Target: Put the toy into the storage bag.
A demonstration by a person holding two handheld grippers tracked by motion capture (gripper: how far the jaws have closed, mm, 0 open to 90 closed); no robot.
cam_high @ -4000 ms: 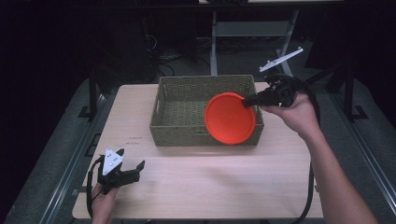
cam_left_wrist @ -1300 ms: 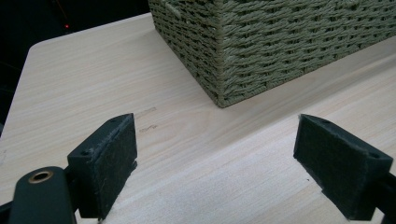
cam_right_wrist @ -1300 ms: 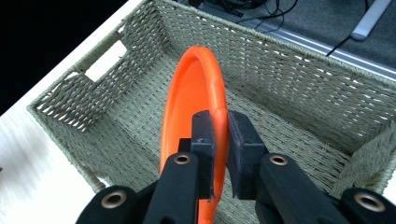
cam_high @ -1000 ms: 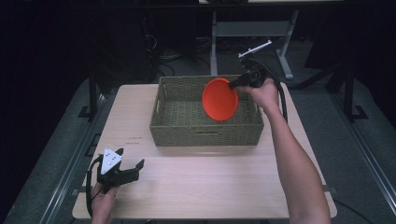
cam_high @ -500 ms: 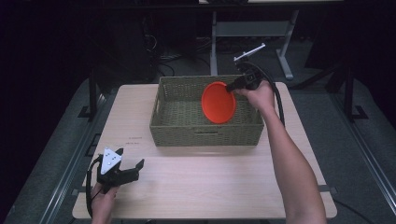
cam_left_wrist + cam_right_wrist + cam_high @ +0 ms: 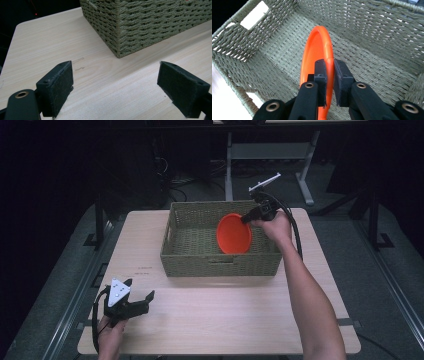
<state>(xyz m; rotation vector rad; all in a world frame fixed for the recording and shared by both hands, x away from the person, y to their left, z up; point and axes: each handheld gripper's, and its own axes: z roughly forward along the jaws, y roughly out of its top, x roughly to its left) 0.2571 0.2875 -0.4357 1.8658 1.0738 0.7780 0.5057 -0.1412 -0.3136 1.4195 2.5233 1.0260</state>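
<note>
At the near edge of the worktop (image 6: 220,320), the left gripper (image 6: 142,301) is rested with its fingers (image 6: 56,86) spread wide on nothing. Farther off, the orange plate (image 6: 233,234) is held on edge inside the wicker basket (image 6: 220,262), its rim pinched by the right gripper (image 6: 329,82). The plate is judged light, stiff and smooth, so slipping is possible; the raised rim is the sensible hold.

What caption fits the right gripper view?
Right tongs clamp orange plate's rim, holding it on edge inside woven basket.
</note>
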